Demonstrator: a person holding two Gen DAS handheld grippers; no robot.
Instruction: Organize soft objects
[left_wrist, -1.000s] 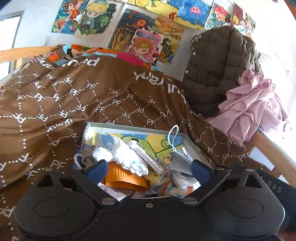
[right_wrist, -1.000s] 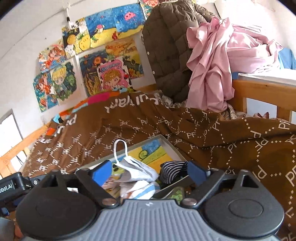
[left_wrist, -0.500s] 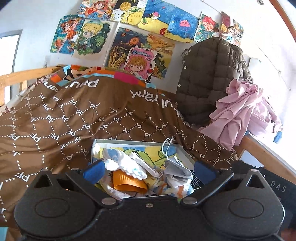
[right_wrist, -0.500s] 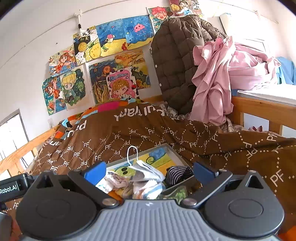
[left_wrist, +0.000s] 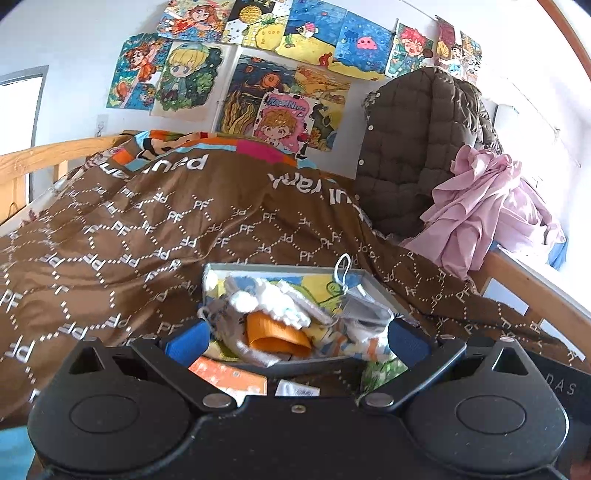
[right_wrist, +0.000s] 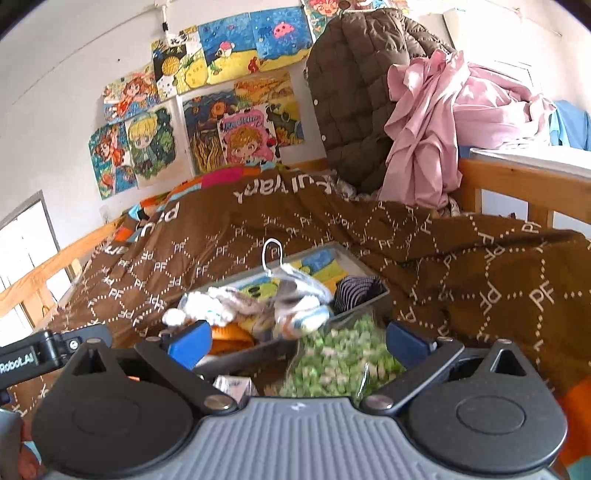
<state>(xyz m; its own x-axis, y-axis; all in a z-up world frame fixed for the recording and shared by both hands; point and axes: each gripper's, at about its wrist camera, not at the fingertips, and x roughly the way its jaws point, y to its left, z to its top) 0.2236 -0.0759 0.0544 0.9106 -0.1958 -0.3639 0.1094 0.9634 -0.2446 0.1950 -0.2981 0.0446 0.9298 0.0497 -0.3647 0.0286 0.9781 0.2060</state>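
From the left wrist, the left gripper (left_wrist: 297, 338) stands with its jaws wide apart and nothing between the blue pads; it has drawn back from the tray (left_wrist: 384, 291), which a second ago filled the space between the fingers and now lies just ahead of the tips on the brown blanket (left_wrist: 147, 236), heaped with a white fluffy cloth (left_wrist: 273, 301), an orange cup (left_wrist: 275, 334) and a face mask (left_wrist: 364, 306), while an orange packet (left_wrist: 229, 374) has come into sight below the near rim, close under the left finger. From the right wrist, the right gripper (right_wrist: 298, 339) is likewise spread to its widest and empty, also pulled back, so a green speckled bag (right_wrist: 338, 360) now shows between its fingers, outside the tray (right_wrist: 364, 308), with a striped sock (right_wrist: 356, 291) in the tray's far right corner. To my eye the tray's load is settled and the loose items nearest the tools, the bag and the packet, remain to be sorted
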